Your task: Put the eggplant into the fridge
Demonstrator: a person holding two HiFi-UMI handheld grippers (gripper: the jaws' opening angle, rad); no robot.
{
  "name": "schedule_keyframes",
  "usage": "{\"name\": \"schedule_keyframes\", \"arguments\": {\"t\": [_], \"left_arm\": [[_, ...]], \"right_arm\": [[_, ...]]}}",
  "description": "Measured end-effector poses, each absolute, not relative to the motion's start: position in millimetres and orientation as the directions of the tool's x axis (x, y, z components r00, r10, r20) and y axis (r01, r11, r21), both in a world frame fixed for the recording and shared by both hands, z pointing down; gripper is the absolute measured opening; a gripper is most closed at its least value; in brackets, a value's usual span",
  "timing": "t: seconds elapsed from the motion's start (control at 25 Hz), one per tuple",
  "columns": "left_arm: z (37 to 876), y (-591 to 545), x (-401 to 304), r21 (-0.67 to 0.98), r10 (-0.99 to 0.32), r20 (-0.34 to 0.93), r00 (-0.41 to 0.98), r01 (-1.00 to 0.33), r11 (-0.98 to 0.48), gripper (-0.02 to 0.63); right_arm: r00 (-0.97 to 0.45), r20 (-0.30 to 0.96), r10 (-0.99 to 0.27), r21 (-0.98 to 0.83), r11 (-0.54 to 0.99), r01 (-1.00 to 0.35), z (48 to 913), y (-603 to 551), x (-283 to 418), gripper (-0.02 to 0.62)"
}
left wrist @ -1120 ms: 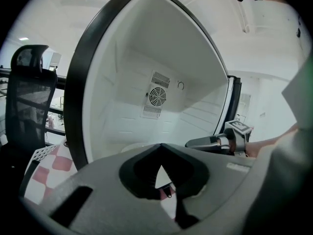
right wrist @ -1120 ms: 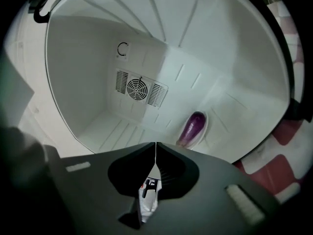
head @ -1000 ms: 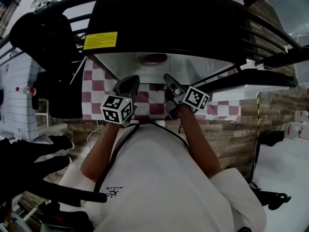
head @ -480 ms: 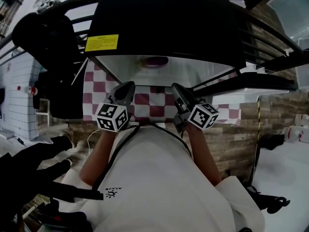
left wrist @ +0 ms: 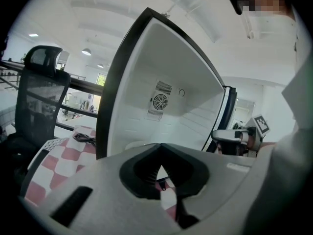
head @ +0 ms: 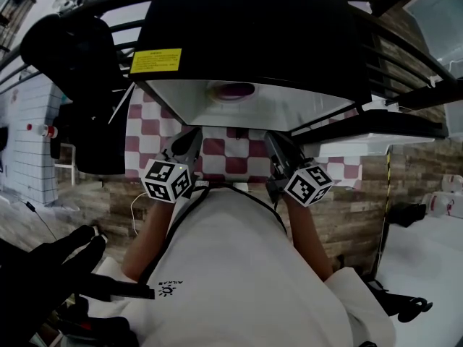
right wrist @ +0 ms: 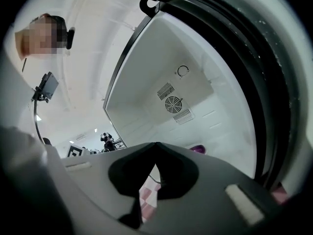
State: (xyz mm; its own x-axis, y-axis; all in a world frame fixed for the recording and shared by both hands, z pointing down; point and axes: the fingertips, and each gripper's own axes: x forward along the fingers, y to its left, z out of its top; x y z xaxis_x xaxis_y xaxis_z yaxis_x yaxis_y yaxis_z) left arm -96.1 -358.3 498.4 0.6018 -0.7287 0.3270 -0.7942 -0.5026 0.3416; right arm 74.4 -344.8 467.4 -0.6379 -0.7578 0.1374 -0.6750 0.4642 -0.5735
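A small black fridge (head: 253,27) stands open on the checkered cloth, its white inside (left wrist: 166,97) facing me. The purple eggplant (head: 233,90) lies on the fridge floor, and the right gripper view shows it low at the back (right wrist: 198,148). Both grippers are outside the opening, close to my chest. The left gripper (head: 189,137) has its jaws shut with nothing in them, tips meeting (left wrist: 159,145). The right gripper (head: 273,142) is shut and empty as well (right wrist: 155,144). The fridge door (head: 383,127) hangs open at the right.
A black office chair (head: 65,56) stands left of the fridge, also in the left gripper view (left wrist: 41,97). The red-and-white checkered cloth (head: 224,154) covers the table, with a black cable (left wrist: 85,138) lying on it. A brick-pattern wall runs below the table.
Both grippers have drawn back from the fridge opening toward my chest and spread a little apart. The right one has rolled. The eggplant stays inside the fridge.
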Motion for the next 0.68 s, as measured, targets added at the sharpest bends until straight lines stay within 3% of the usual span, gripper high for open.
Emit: {"name": "schedule_keyframes", "arguments": {"t": [0.68], "left_arm": [[498.1, -364.2, -85.9, 0.343, -0.699, 0.317, 0.641, -0.765, -0.545, 0.006]], "right_arm": [[-0.653, 0.15, -0.742, -0.532, 0.497, -0.686, 467.1, -353.2, 65.7, 0.005]]}}
